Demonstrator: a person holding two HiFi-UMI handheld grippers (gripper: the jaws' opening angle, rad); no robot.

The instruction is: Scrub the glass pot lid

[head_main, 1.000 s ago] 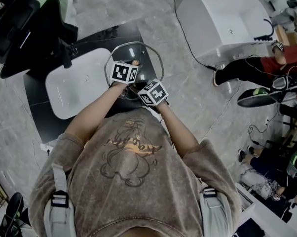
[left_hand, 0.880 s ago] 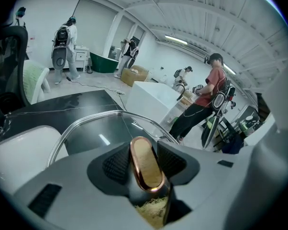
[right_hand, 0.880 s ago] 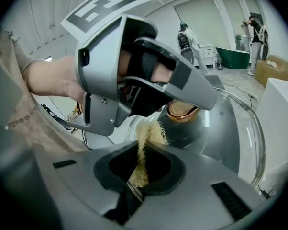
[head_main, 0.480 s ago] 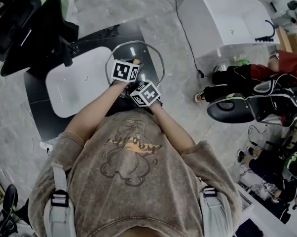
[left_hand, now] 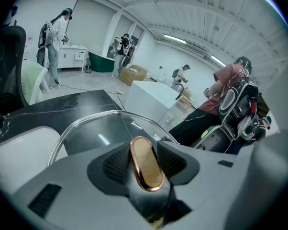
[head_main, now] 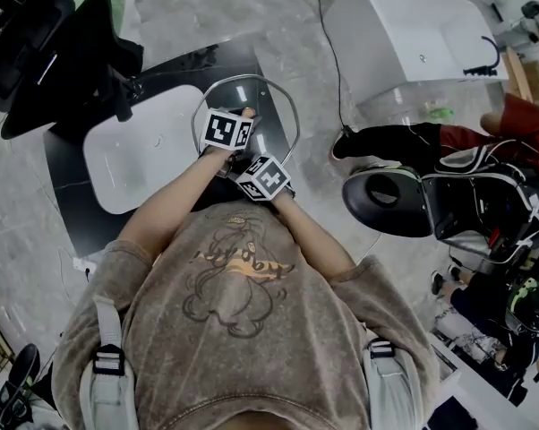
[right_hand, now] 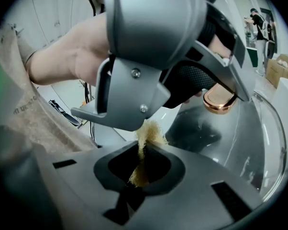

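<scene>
Above the black basin counter (head_main: pixel 193 68), left claw (left_hand: pixel 145 163) pinches lid knob (left_hand: pixel 147 172), right claw (right_hand: pixel 143 169) pinches scrubber (right_hand: pixel 147 133).

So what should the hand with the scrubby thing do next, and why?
Probably nudge the right gripper forward so its yellow scrubber presses on the glass lid and rub. The left gripper is clamped on the copper knob, holding the lid steady, and the scrubber seems short of the glass.
</scene>
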